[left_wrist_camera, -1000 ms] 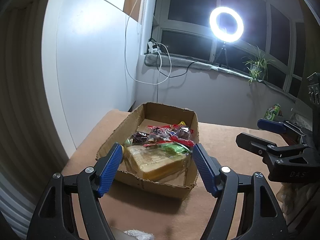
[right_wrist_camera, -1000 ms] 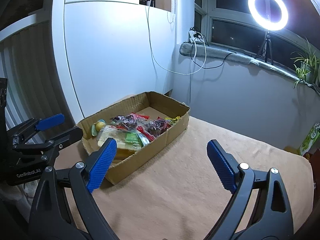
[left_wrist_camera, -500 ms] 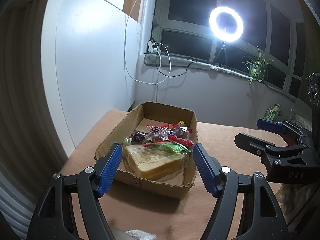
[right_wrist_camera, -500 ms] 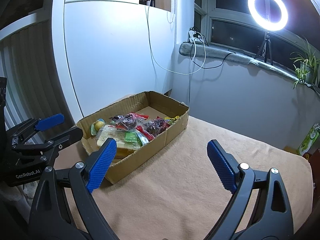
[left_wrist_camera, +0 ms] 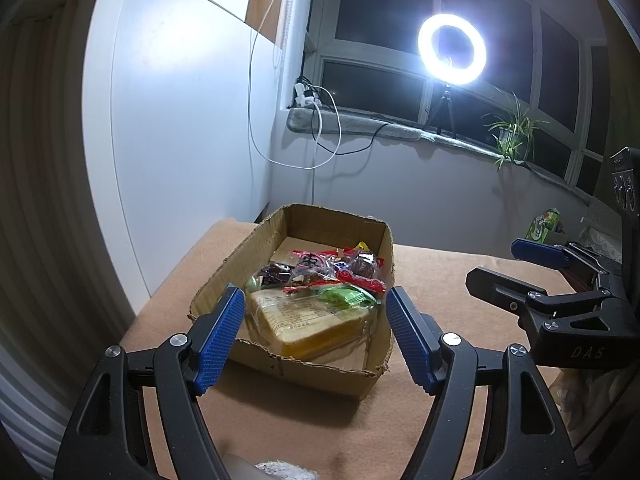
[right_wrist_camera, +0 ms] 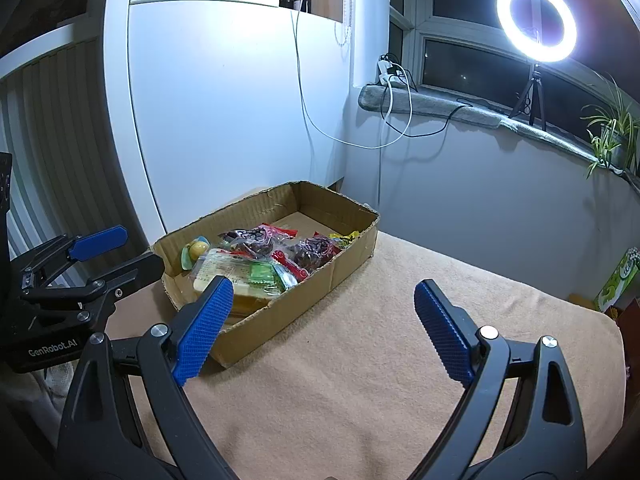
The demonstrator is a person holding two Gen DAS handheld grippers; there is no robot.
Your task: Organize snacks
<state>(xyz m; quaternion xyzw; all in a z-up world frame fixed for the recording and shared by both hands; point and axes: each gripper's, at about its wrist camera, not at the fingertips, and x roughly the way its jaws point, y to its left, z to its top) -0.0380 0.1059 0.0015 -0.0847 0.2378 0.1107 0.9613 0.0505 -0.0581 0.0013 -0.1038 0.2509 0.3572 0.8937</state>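
Note:
An open cardboard box point(left_wrist_camera: 256, 248) point(right_wrist_camera: 352, 256) sits on the tan-covered table. It holds several wrapped snacks: a bagged yellow cake point(left_wrist_camera: 308, 320) point(right_wrist_camera: 224, 276) at the near end, a green packet point(left_wrist_camera: 344, 296) point(right_wrist_camera: 262, 280), and red and dark candy bags point(left_wrist_camera: 320, 268) point(right_wrist_camera: 316, 250) in the middle. My left gripper point(left_wrist_camera: 316, 332) is open and empty, held just in front of the box's near end. My right gripper point(right_wrist_camera: 324, 320) is open and empty, over the table to the right of the box. Each gripper also shows in the other's view, the right one point(left_wrist_camera: 560, 280) and the left one point(right_wrist_camera: 80, 268).
The tan tablecloth point(right_wrist_camera: 400, 360) spreads to the right of the box. A green carton point(right_wrist_camera: 618, 280) point(left_wrist_camera: 544, 224) stands at the table's far right edge. A white cabinet point(right_wrist_camera: 224, 120), a windowsill with cables and a ring light point(right_wrist_camera: 536, 20) stand behind.
Both views have shifted only slightly. The box sits a touch higher and farther in the left wrist view. Both grippers remain open.

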